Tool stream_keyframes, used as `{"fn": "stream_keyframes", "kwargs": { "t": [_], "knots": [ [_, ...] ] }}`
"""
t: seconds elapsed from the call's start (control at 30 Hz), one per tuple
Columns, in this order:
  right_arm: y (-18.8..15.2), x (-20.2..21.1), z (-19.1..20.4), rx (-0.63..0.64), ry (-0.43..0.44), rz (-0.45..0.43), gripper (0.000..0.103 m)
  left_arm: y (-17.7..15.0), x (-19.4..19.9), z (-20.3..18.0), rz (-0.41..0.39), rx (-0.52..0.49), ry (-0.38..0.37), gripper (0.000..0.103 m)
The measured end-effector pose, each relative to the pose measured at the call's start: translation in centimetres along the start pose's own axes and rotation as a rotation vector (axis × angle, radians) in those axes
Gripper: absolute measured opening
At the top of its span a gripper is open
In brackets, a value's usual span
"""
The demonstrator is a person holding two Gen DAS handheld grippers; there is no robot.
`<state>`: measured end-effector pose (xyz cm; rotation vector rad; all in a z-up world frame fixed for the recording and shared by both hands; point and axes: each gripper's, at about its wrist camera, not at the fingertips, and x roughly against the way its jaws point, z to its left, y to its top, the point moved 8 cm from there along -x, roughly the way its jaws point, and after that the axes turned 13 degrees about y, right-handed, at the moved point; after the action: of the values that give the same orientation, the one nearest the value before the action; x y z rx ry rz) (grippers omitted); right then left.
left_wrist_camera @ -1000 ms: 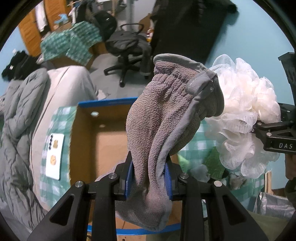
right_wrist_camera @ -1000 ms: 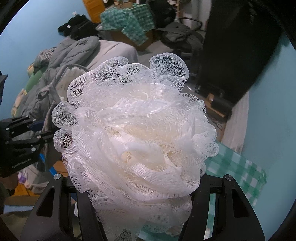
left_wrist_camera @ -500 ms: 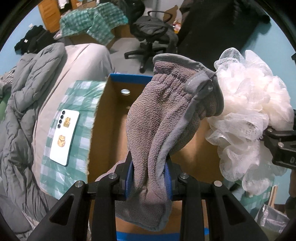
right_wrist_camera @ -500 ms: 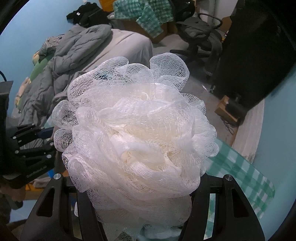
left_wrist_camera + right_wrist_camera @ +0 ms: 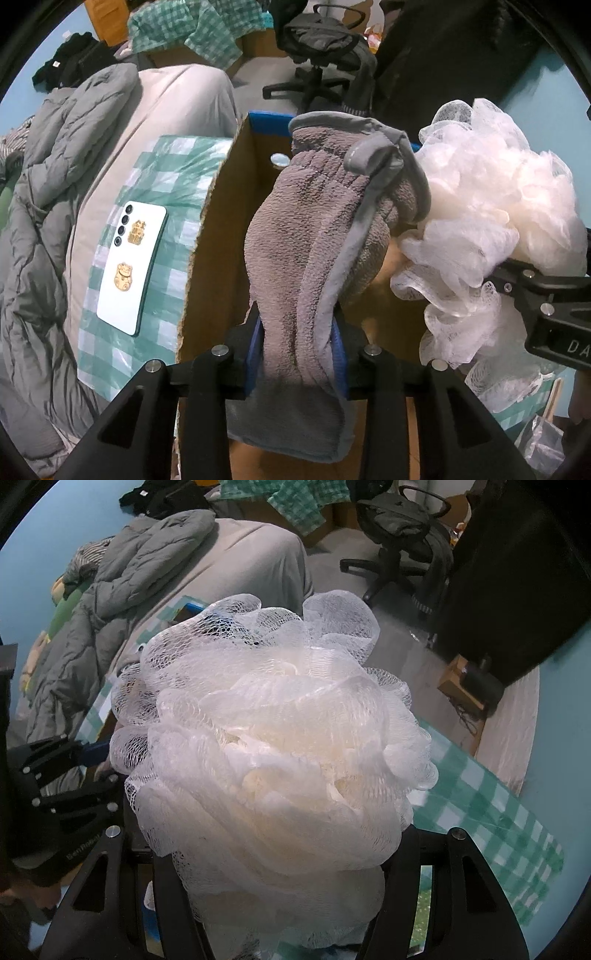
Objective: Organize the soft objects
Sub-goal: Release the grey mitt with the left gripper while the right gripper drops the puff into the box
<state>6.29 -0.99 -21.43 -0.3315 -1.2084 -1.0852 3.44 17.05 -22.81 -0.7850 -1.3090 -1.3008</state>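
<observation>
My left gripper (image 5: pixel 295 350) points steeply down over an open cardboard box (image 5: pixel 218 240) with a blue-taped rim. A grey fleece mitt (image 5: pixel 325 221) stands up between its blue pads, which still pinch it while the jaws are opening. Right beside it, a white mesh bath sponge (image 5: pixel 491 206) touches the mitt. In the right wrist view that sponge (image 5: pixel 273 746) fills the middle and hides my right gripper's (image 5: pixel 280 897) pads. The sponge sits squeezed between the right fingers, whose jaws are opening too. The left gripper (image 5: pixel 55 775) shows at that view's left edge.
A white phone (image 5: pixel 133 266) lies on a green-checked cloth (image 5: pixel 173 170) left of the box. A grey duvet (image 5: pixel 44 221) is heaped on the bed further left. An office chair (image 5: pixel 317 44) stands behind on the floor. More checked cloth (image 5: pixel 498 812) lies at the right.
Both grippers have come down and across with their loads. The box has slid under the mitt and looms larger, and the phone has come nearer. Mitt and sponge stay held.
</observation>
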Motion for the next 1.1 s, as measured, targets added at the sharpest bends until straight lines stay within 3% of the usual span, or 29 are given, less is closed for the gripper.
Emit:
{"fn": "stream_keyframes", "kwargs": {
  "t": [0.07,0.2,0.27,0.33,1.1],
  "knots": [
    [0.0,-0.4,-0.2,-0.008,-0.004,0.011,0.066,0.0,-0.5,0.2,0.019,-0.003,0.01,0.049],
    [0.3,-1.3,0.0,-0.015,-0.028,0.022,0.076,-0.1,-0.5,0.4,0.033,-0.022,0.046,0.057],
    [0.5,-1.5,0.3,-0.016,-0.043,0.019,0.081,-0.2,0.0,0.5,0.031,-0.028,0.065,0.069],
    [0.6,-1.4,0.7,-0.014,-0.038,0.012,0.085,-0.1,0.8,0.7,0.021,-0.017,0.059,0.073],
    [1.4,5.1,4.2,0.055,0.031,-0.102,0.086,-2.5,7.0,1.9,-0.037,0.058,0.024,0.077]
  ]
}}
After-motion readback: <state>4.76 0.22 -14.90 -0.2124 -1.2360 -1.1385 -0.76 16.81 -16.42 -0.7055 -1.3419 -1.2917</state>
